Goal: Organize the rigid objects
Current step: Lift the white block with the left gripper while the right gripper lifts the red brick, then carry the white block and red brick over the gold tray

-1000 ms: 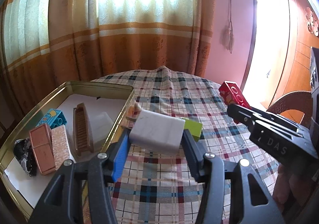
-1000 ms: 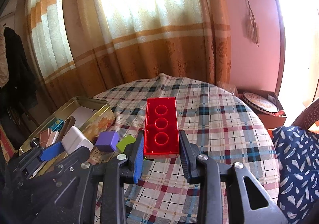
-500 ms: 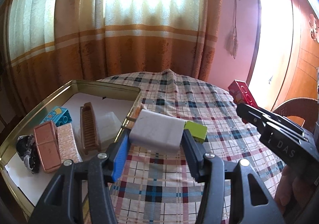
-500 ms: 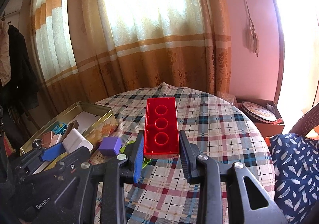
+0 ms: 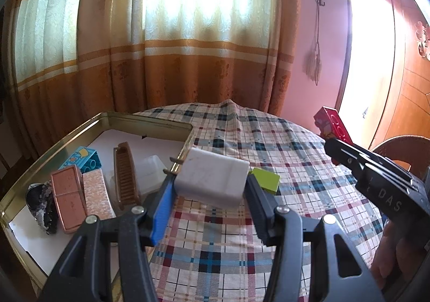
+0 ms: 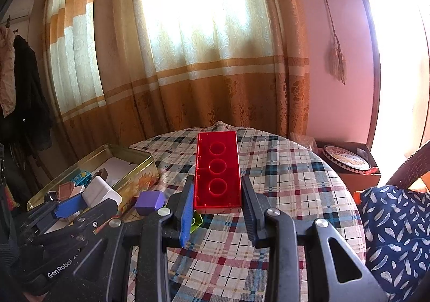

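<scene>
**Two claws, each gripping one rigid object above the plaid-covered counter**

Left wrist view, from left to right. A gold tin tray (image 5: 145, 120) lies at the left edge of the counter (image 5: 268, 140), its floor lined with white. Inside it, a dark rough stone (image 5: 40, 202), a copper-coloured case (image 5: 68, 198), a pale pink patterned box (image 5: 96, 194), a blue toy brick (image 5: 80, 158), a brown comb (image 5: 125, 175) and a translucent box (image 5: 151, 170) sit close together. The left claw (image 5: 211, 189) is clamped on a white block (image 5: 212, 175), held off the cloth just beside the tray's right rim. A lime-green block (image 5: 266, 179) lies on the cloth behind the white block. At the far right, the right claw carries a red brick (image 5: 332, 124).

Right wrist view. The tray is at the left, with the left claw and its white block before it. A purple cube (image 6: 149, 202) rests on the cloth just right of the tray. At centre, the right claw (image 6: 217, 194) is closed on the red brick, hollow underside facing up, raised above the counter.
</scene>
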{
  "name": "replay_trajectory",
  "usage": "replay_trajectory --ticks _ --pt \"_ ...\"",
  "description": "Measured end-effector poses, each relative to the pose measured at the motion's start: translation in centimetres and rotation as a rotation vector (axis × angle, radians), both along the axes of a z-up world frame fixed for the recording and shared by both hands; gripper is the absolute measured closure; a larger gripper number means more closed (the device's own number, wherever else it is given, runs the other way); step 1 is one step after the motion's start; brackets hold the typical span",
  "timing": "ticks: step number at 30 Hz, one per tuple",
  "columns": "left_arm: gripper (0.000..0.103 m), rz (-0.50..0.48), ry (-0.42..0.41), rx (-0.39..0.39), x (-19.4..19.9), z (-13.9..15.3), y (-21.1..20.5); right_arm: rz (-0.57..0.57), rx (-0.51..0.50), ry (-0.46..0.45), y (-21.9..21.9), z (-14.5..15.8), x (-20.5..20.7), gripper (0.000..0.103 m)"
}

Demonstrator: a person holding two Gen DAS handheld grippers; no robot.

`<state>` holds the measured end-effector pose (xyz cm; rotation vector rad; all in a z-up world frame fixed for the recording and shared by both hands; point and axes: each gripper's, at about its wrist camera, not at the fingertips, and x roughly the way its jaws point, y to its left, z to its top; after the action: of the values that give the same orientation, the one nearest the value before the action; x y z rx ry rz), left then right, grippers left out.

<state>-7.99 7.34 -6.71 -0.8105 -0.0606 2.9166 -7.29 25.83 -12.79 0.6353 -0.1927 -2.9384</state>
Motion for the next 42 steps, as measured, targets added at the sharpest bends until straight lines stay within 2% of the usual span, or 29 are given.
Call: replay_trajectory --ticks 16,42 --pt "0.051 0.022 0.035 0.001 0.7 0.4 -0.8 0.005 0.025 0.052 -0.5 0.5 1.1 0.068" --pt "0.051 0.047 0.073 -0.021 1.5 0.9 -1.7 0.083 0.001 0.049 -3.0 0.6 1.6 0.068"
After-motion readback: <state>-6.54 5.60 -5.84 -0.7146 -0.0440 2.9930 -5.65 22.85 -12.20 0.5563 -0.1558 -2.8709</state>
